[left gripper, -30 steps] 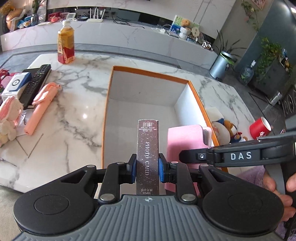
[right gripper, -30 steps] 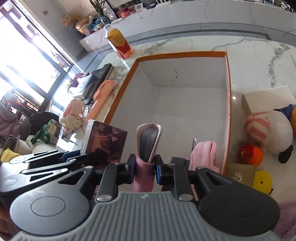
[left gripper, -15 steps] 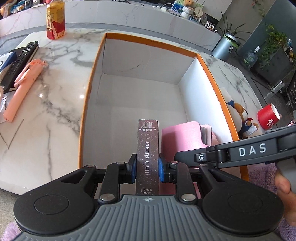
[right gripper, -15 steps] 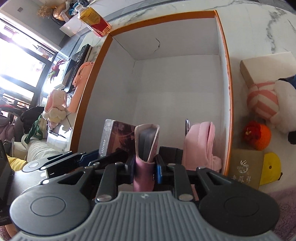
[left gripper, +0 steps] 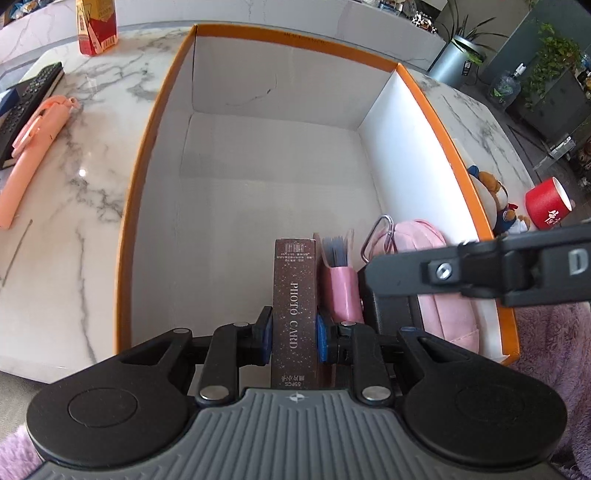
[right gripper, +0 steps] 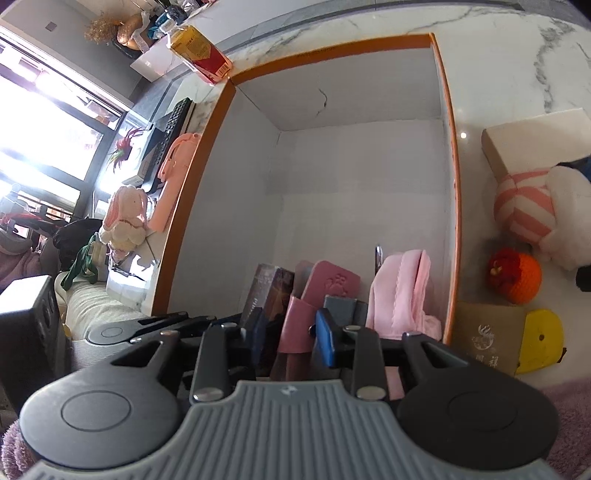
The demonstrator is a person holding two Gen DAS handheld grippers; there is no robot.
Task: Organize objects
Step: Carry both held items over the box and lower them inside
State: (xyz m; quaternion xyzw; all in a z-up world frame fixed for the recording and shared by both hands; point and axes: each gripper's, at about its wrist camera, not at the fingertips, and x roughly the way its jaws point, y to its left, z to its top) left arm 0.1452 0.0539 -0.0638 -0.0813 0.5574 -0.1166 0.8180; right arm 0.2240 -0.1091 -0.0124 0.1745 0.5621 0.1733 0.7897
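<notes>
Left gripper [left gripper: 294, 334] clamps photo-card box [left gripper: 294, 295]; right gripper [right gripper: 293, 338] apparently loosening.

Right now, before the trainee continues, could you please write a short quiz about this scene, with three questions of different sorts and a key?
1. True or false: the left gripper is shut on the photo card box.
2. Where is the pink pouch? A: on the marble table. B: inside the orange-rimmed box, by the wall at the picture's right. C: on top of the remote control.
3. Fill in: in the left wrist view, the bottle stands outside the box, beyond its far ___ corner.

Key: 1 true; 2 B; 3 left.
</notes>
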